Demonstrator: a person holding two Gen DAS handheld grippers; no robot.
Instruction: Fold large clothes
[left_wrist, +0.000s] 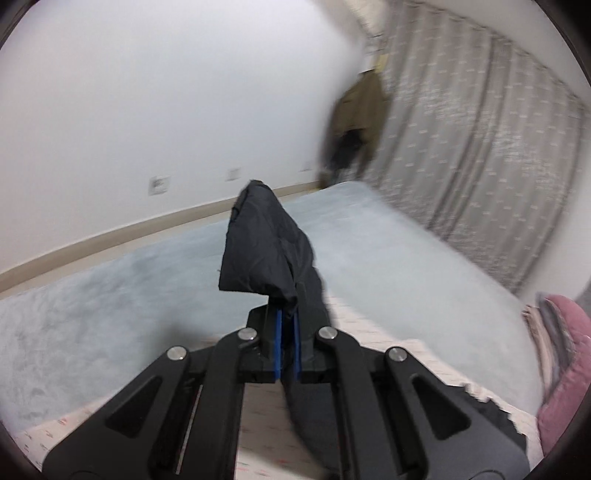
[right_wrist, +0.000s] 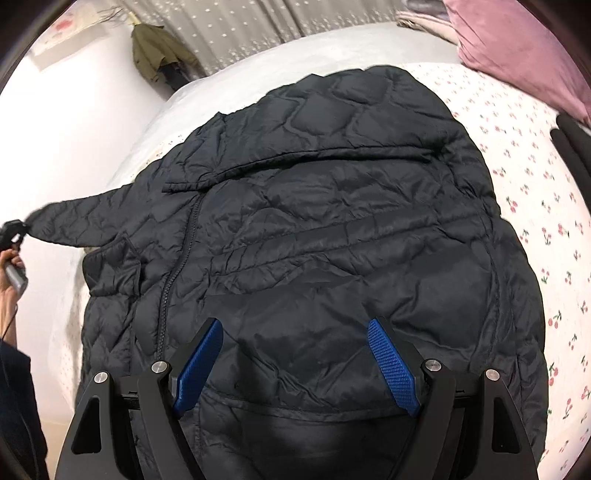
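Observation:
A black quilted jacket (right_wrist: 314, 221) lies spread on the bed, zipper up. My right gripper (right_wrist: 295, 332) is open and hovers just above the jacket's lower part, its blue pads (right_wrist: 391, 365) apart and empty. My left gripper (left_wrist: 287, 314) is shut on the end of the jacket's sleeve (left_wrist: 266, 243), which sticks up past the fingertips. In the right wrist view the left gripper (right_wrist: 13, 229) shows at the far left, pulling the sleeve (right_wrist: 74, 218) out sideways off the bed's edge.
The bed has a cherry-print sheet (right_wrist: 535, 206) and a pale blue blanket (left_wrist: 388, 251). A pink pillow (right_wrist: 517, 48) lies at the head. A white wall (left_wrist: 147, 92), grey curtains (left_wrist: 480, 147) and a hanging olive coat (right_wrist: 155, 48) stand beyond.

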